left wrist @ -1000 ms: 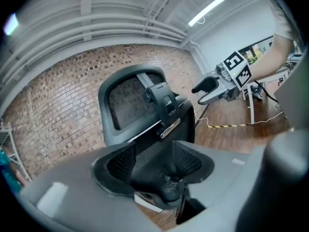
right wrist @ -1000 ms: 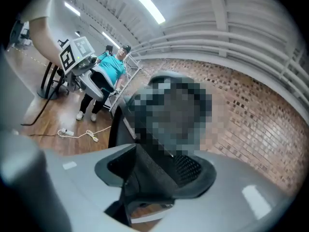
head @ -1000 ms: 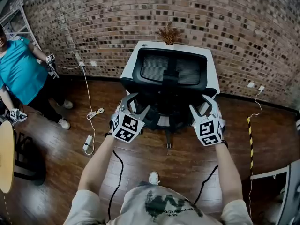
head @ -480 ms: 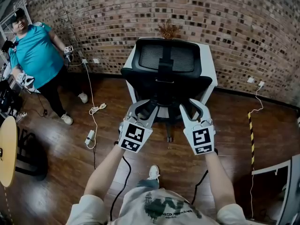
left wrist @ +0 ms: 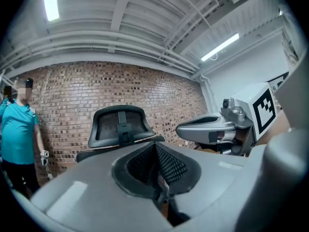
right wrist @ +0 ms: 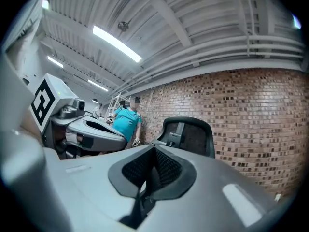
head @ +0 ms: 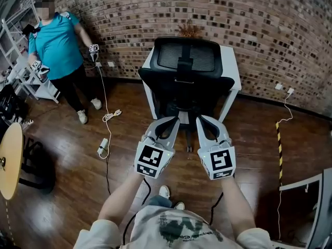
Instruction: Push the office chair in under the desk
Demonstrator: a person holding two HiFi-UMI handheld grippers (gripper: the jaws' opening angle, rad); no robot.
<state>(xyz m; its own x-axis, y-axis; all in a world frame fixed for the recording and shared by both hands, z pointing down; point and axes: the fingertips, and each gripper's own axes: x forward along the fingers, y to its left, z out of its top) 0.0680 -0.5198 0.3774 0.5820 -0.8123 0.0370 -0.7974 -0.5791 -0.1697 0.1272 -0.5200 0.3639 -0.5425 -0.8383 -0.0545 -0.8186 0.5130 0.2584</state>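
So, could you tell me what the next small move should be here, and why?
Probably just lower both grippers and stop: the chair looks tucked under the desk, its backrest at the edge, and the left gripper and right gripper are shut, empty and clear of it.

Black mesh-backed office chair (head: 185, 79) upright, tucked under white desk (head: 230, 69); desk against brick wall.

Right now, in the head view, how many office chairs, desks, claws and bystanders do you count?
Office chair: 1
White desk: 1
Claws: 2, the left claw and the right claw, both shut
Bystander in a teal shirt: 1
Total: 5
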